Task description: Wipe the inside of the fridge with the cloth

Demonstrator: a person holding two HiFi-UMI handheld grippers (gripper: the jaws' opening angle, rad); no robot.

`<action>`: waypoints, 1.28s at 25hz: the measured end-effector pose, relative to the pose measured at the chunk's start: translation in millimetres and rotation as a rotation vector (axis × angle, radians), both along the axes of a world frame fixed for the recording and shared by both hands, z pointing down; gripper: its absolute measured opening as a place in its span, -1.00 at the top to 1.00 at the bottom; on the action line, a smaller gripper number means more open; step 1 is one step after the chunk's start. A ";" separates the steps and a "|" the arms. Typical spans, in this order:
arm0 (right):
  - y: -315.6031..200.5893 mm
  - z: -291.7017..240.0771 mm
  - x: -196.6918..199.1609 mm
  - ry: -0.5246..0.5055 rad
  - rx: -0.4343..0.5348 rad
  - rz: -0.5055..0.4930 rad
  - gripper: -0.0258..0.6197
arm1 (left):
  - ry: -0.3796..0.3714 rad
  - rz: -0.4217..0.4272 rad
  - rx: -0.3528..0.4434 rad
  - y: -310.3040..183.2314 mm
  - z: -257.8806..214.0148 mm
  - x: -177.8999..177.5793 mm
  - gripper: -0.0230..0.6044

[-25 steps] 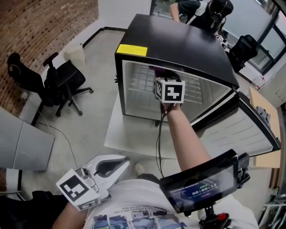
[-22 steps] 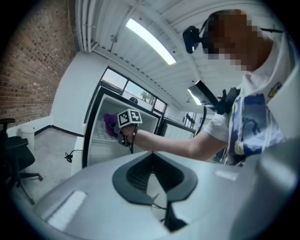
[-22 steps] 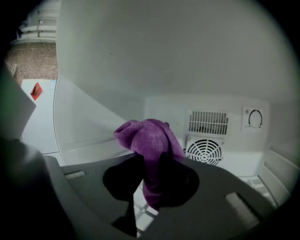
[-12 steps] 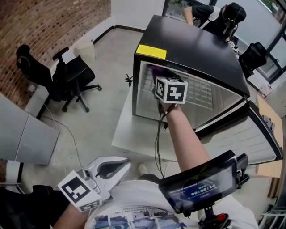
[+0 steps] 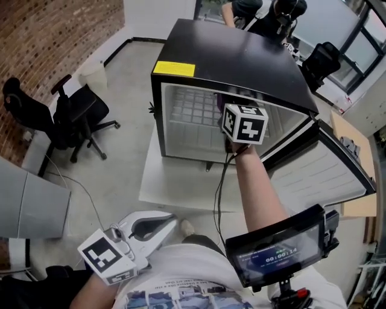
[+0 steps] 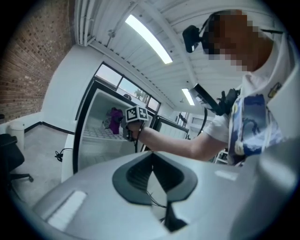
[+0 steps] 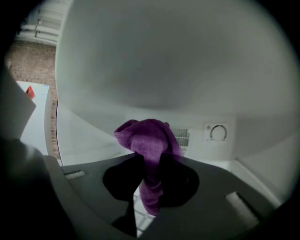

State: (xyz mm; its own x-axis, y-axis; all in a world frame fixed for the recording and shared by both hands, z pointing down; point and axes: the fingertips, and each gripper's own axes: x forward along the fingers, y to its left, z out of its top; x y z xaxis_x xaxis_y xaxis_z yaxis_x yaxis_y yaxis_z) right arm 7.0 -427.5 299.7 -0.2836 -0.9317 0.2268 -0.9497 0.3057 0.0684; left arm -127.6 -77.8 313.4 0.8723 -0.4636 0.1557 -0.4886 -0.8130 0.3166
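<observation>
A black mini fridge (image 5: 235,60) stands open on a low white platform (image 5: 175,187), its door (image 5: 325,175) swung out to the right. My right gripper (image 5: 241,121) reaches into the white interior above the wire shelf (image 5: 193,108). It is shut on a purple cloth (image 7: 150,138) that bunches above and hangs below the jaws, near the back wall with its thermostat dial (image 7: 218,132). The left gripper view shows the cloth (image 6: 114,119) inside the fridge too. My left gripper (image 5: 169,222) hangs low by my body, shut on nothing.
A black office chair (image 5: 78,114) stands left of the fridge by a brick wall (image 5: 54,36). A person (image 5: 265,12) is behind the fridge. A cable (image 5: 220,181) trails from my right gripper. A screen (image 5: 280,247) is mounted at my chest. A wooden tabletop (image 5: 356,181) lies at right.
My right gripper swept the cloth leftward inside the fridge, then back to the right. The left gripper has stayed put. The head view shifted.
</observation>
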 end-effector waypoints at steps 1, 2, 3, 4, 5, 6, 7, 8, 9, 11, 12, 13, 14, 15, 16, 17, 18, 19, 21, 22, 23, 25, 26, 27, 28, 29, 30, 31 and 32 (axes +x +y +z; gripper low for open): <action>2.7 -2.1 14.5 0.014 0.007 0.031 0.69 | 0.001 0.016 0.000 0.5 -0.2 3.0 0.90; 5.5 -3.9 29.2 0.024 0.014 0.062 0.69 | 0.003 0.032 -0.001 0.9 -0.2 6.3 0.90; 8.4 -4.9 44.2 0.031 0.018 0.093 0.69 | 0.004 0.048 0.000 1.3 -0.2 9.9 0.90; 11.3 -5.1 59.1 0.037 0.018 0.122 0.69 | 0.006 0.065 0.001 1.7 -0.3 13.8 0.90; 14.2 -4.5 73.7 0.042 0.016 0.150 0.69 | 0.008 0.080 0.002 1.9 -0.7 17.8 0.90; 17.2 -3.3 87.7 0.050 0.012 0.177 0.69 | 0.011 0.095 0.004 1.9 -1.1 21.6 0.90; 20.1 -1.4 100.7 0.061 0.007 0.202 0.69 | 0.013 0.108 0.005 2.0 -1.4 25.1 0.90; 22.6 1.7 111.9 0.072 -0.001 0.223 0.69 | 0.014 0.121 0.007 2.0 -1.5 28.2 0.90; 24.4 5.9 120.7 0.080 -0.013 0.238 0.69 | 0.013 0.132 0.008 2.3 -1.3 31.2 0.90; 25.8 16.5 129.2 0.082 -0.044 0.249 0.69 | 0.009 0.150 0.008 3.1 -1.0 36.3 0.90; 25.6 22.3 129.4 0.086 -0.059 0.247 0.69 | 0.009 0.154 0.007 2.9 -1.6 38.3 0.90; 25.3 28.1 128.2 0.096 -0.072 0.244 0.69 | 0.011 0.156 0.008 2.4 -2.4 39.7 0.90; 25.1 33.6 126.3 0.104 -0.083 0.241 0.69 | 0.012 0.157 0.012 1.6 -3.2 40.5 0.90; 24.9 38.7 123.5 0.107 -0.092 0.235 0.69 | 0.011 0.157 0.016 0.9 -3.5 40.5 0.90; 24.7 42.8 119.5 0.107 -0.098 0.224 0.69 | 0.008 0.152 0.017 0.1 -3.2 39.9 0.90; 24.7 45.8 114.7 0.108 -0.103 0.213 0.69 | 0.006 0.143 0.014 -0.8 -2.8 39.1 0.90; 24.9 47.6 109.4 0.107 -0.106 0.202 0.69 | 0.006 0.134 0.011 -1.4 -3.0 38.6 0.90; 24.7 48.5 103.3 0.104 -0.108 0.190 0.69 | 0.009 0.130 0.012 -1.0 -3.6 38.6 0.90; 23.1 49.6 88.5 0.095 -0.111 0.162 0.69 | 0.011 0.123 0.009 1.6 -3.3 37.4 0.90; 21.6 49.9 79.4 0.090 -0.110 0.143 0.69 | 0.009 0.115 0.004 2.8 -2.6 35.8 0.90; 19.9 50.2 69.4 0.086 -0.110 0.123 0.69 | 0.006 0.106 0.002 3.5 -2.2 33.7 0.90; 17.1 50.4 48.7 0.079 -0.108 0.082 0.69 | 0.005 0.085 0.003 4.0 -2.3 28.7 0.90; 15.8 49.9 38.2 0.077 -0.105 0.063 0.69 | 0.005 0.072 0.000 4.1 -2.0 25.8 0.90; 14.5 49.3 27.6 0.076 -0.102 0.045 0.69 | 0.005 0.058 -0.003 4.1 -1.3 22.7 0.90; 13.4 49.3 17.3 0.074 -0.100 0.027 0.69 | 0.004 0.045 -0.003 4.3 -1.0 19.9 0.90; 12.7 49.8 7.7 0.072 -0.101 0.010 0.69 | 0.001 0.036 -0.002 4.9 -0.9 17.4 0.90; 12.0 50.4 -1.4 0.068 -0.102 -0.004 0.69 | -0.001 0.028 0.000 5.7 -0.9 14.8 0.90; 11.3 50.8 -10.2 0.064 -0.102 -0.019 0.69 | -0.004 0.019 0.000 6.6 -0.8 12.0 0.90; 10.6 51.1 -19.1 0.059 -0.104 -0.032 0.69 | -0.006 0.007 -0.002 7.3 -0.8 8.7 0.90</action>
State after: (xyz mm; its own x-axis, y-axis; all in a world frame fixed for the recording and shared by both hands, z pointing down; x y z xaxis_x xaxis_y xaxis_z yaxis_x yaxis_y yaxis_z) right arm -12.1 -417.0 350.8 -0.2965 -0.8930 0.3385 -0.9345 0.3445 0.0902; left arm -118.8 -70.5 312.6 0.8746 -0.4569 0.1620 -0.4846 -0.8161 0.3149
